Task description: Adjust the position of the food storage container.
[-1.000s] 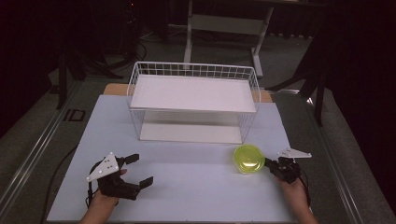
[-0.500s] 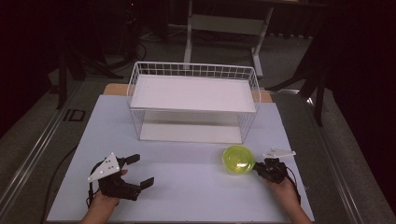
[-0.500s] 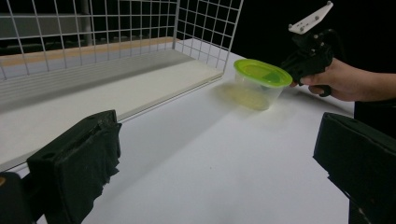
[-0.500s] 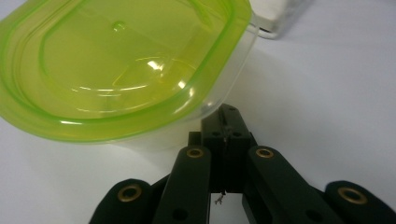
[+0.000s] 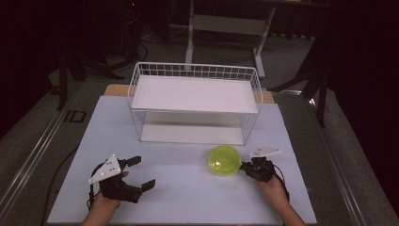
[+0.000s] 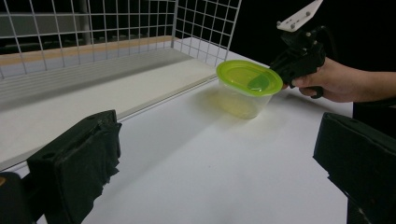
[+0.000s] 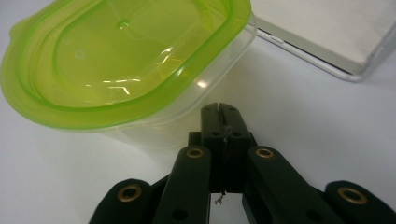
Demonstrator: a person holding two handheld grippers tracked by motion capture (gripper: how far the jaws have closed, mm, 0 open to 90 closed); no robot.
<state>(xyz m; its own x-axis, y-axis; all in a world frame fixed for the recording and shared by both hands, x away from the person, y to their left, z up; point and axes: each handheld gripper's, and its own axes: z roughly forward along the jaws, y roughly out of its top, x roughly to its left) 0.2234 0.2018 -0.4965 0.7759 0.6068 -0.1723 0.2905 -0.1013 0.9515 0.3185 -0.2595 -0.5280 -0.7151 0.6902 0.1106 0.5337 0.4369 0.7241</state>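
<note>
While the high view looks down on the white desk (image 5: 188,188), the right tool (image 5: 244,167) sits at the right edge of a clear plastic container with a lime-green lid (image 5: 224,159), which stands on the desk just in front of the right end of the white wire basket rack (image 5: 195,101). At the front left, well apart from the container, the left tool (image 5: 141,172) rests in the person's left hand (image 5: 106,202) with its jaws spread and nothing between them. The right hand (image 5: 273,188) comes in from the bottom edge.

Seen from the left gripper view, the left tool's two black jaws stand wide apart at either side, released over bare desk. Farther off, the lidded container stands upright on the desk beside the corner of the wire rack, and the right tool meets the rim of its green lid from the right, gripped by the person's hand.

Looking along the right gripper view, the right tool's jaws are clenched together, pad against pad, with nothing between them. Their tips lie just beside the clear wall of the container, under the overhanging green lid; whether they touch it I cannot tell. A corner of the rack's white base board (image 7: 336,32) shows at the upper right.
</note>
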